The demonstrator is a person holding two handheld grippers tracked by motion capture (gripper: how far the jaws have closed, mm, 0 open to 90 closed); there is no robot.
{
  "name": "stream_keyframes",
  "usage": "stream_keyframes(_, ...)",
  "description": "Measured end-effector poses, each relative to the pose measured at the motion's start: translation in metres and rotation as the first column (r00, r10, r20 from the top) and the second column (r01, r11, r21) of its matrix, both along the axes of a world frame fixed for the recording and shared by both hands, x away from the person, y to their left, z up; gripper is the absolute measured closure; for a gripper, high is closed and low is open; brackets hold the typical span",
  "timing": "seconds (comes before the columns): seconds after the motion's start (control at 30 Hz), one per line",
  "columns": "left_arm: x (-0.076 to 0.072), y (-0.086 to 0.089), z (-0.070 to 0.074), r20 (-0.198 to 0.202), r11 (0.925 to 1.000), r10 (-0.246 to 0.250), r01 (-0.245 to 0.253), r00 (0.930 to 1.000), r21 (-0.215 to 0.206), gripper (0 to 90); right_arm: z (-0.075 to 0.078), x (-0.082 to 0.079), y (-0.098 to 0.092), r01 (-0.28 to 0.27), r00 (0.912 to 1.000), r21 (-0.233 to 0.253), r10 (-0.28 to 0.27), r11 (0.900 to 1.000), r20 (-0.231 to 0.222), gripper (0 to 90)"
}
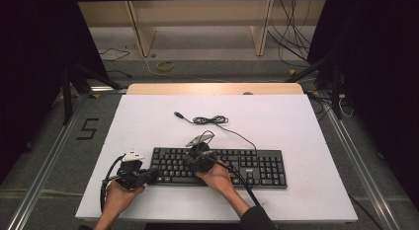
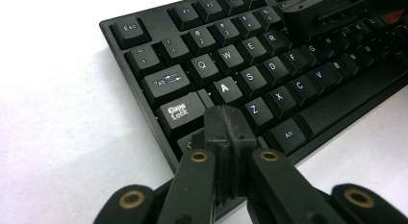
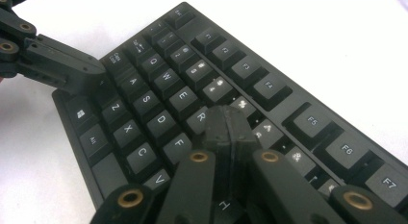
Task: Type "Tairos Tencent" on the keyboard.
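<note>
A black keyboard (image 1: 217, 167) lies on the white table (image 1: 148, 121), near its front edge. My left gripper (image 1: 154, 174) reaches in from the left, and its jaws are shut with nothing between them. Its tips (image 2: 228, 120) hover at the keyboard's (image 2: 269, 65) left end, between Caps Lock, A and Z. My right gripper (image 1: 190, 161) is over the left-middle keys, also shut and empty. Its tips (image 3: 230, 120) cover the keys just right of R and F on the keyboard (image 3: 168, 84). Whether either tip presses a key I cannot tell.
The keyboard's cable (image 1: 210, 120) lies loosely coiled behind it, its USB plug free on the table. The table's wooden back edge (image 1: 215, 88) is beyond that. Metal rails (image 1: 44, 166) and floor cables run along both sides.
</note>
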State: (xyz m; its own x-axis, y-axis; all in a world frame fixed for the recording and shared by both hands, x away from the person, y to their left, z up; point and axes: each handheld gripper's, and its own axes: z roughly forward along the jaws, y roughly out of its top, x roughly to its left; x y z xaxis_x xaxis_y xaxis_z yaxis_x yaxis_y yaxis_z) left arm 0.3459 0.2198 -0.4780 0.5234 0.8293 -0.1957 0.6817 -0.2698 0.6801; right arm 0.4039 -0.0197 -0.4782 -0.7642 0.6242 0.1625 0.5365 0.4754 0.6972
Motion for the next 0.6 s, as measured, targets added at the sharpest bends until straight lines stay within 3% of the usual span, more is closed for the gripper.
stream_keyframes(0.17, -0.003, -0.003, 0.006, 0.045, 0.9999, -0.013, 0.013, 0.9989, -0.009, 89.3, 0.006, -0.003, -0.005, 0.009, 0.9997, 0.048, -0.010, 0.999, 0.020, 88.6)
stream_keyframes(0.33, -0.004, -0.001, 0.009, 0.077, 0.9988, -0.003, 0.007, 0.9970, -0.048, 87.0, 0.010, -0.006, -0.011, 0.007, 0.9995, 0.069, -0.009, 0.998, 0.030, 83.6)
stream_keyframes(0.43, -0.003, -0.001, 0.010, 0.083, 0.9974, -0.004, 0.010, 0.9966, -0.071, 82.3, 0.013, -0.007, -0.014, 0.008, 0.9995, 0.093, -0.011, 0.996, 0.030, 79.5)
stream_keyframes(0.5, -0.003, -0.001, 0.011, 0.090, 0.9958, -0.007, 0.015, 0.9959, -0.091, 78.4, 0.017, -0.007, -0.017, 0.008, 0.9995, 0.109, -0.011, 0.994, 0.031, 71.4)
stream_keyframes(0.6, -0.002, -0.002, 0.013, 0.093, 0.9929, -0.001, 0.012, 0.9957, -0.119, 65.1, 0.022, -0.008, -0.022, 0.003, 0.9997, 0.130, -0.006, 0.991, 0.024, 62.9)
